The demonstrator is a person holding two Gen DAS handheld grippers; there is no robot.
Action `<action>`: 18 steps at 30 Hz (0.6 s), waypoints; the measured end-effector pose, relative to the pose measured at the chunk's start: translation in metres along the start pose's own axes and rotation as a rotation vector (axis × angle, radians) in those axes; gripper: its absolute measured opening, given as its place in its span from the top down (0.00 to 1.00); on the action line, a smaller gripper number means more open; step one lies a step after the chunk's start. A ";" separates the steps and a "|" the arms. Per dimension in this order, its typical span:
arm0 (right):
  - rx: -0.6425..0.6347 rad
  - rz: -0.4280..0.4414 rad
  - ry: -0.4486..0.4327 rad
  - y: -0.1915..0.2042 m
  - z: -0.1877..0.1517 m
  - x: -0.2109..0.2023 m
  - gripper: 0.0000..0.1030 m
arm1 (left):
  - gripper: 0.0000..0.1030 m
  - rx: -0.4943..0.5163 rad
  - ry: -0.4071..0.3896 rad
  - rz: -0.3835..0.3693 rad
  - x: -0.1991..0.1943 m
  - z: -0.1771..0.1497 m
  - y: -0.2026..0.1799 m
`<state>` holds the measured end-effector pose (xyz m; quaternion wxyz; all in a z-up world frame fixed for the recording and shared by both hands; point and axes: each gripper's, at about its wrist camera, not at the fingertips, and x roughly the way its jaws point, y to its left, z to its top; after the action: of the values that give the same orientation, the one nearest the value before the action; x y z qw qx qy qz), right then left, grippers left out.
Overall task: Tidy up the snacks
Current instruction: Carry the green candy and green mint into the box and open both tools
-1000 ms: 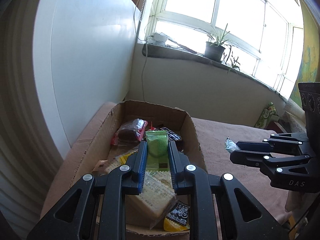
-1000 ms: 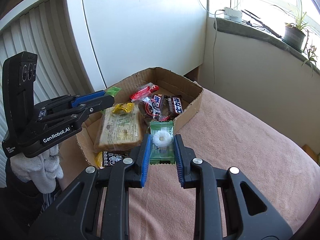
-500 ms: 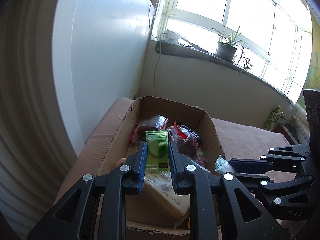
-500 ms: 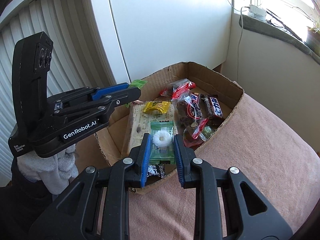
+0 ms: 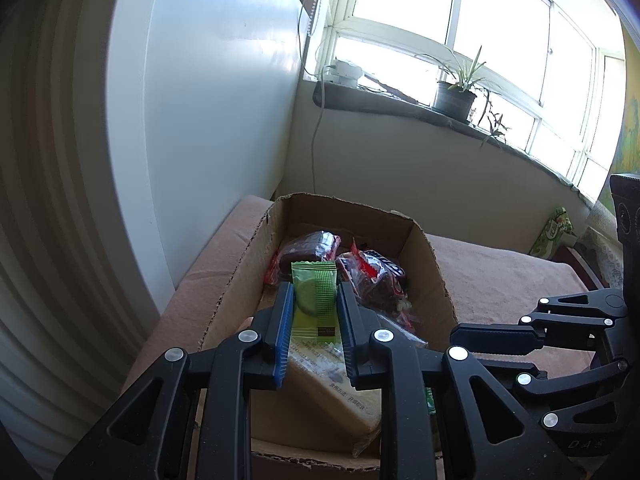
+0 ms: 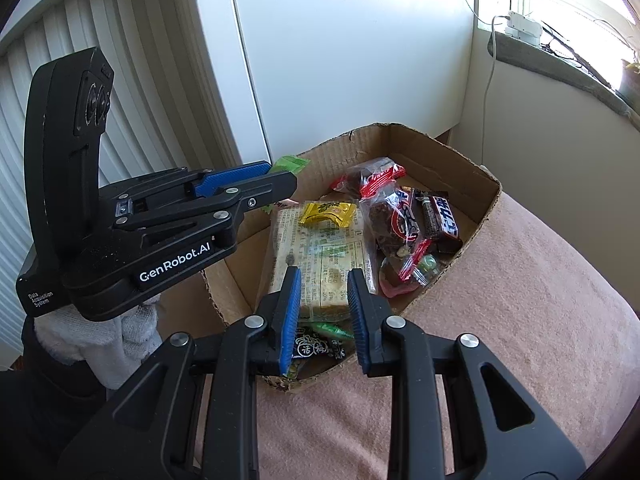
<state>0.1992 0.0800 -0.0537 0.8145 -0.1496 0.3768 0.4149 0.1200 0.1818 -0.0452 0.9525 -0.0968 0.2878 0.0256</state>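
An open cardboard box (image 6: 486,196) sits on a pinkish blanket and holds several snacks: a large cracker pack (image 6: 320,248), a yellow packet (image 6: 329,213), red-and-clear bags (image 6: 394,224) and a chocolate bar (image 6: 440,220). Above the box's near left side, my left gripper (image 5: 315,288) is shut on a light green packet (image 5: 316,300); this packet (image 6: 290,164) also shows past the left gripper (image 6: 280,178) in the right wrist view. My right gripper (image 6: 324,272) hangs over the box's near end, jaws narrow with nothing between them. Just below them a green wrapper (image 6: 332,330) lies in the box.
The blanket (image 6: 500,320) stretches to the right of the box. A white panel and blinds stand behind and to the left. A window sill carries a potted plant (image 5: 454,100). A green pack (image 5: 554,236) lies at the far right. A white-gloved hand (image 6: 120,332) holds the left gripper.
The right gripper moved from the blanket to over the box. The green-and-white packet it held is no longer between its jaws. The left gripper still holds its packet.
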 end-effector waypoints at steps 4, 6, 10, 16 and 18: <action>0.003 -0.001 -0.004 -0.001 -0.001 -0.002 0.76 | 0.80 -0.002 -0.002 0.005 0.000 0.001 0.000; 0.005 -0.002 -0.005 -0.002 -0.002 -0.003 0.76 | 0.80 -0.004 -0.002 0.008 0.000 0.001 0.000; 0.026 -0.017 -0.018 -0.008 -0.003 -0.006 0.54 | 0.69 -0.002 -0.009 0.010 -0.002 0.001 0.001; 0.095 -0.058 -0.085 -0.020 -0.007 -0.027 0.34 | 0.43 -0.008 -0.006 0.022 -0.003 0.001 0.004; 0.130 -0.068 -0.117 -0.026 -0.008 -0.033 0.27 | 0.37 -0.003 -0.012 0.029 -0.006 0.001 0.003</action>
<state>0.2038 0.0411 -0.0369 0.8568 -0.0846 0.3496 0.3695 0.1155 0.1845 -0.0417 0.9536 -0.0938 0.2833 0.0406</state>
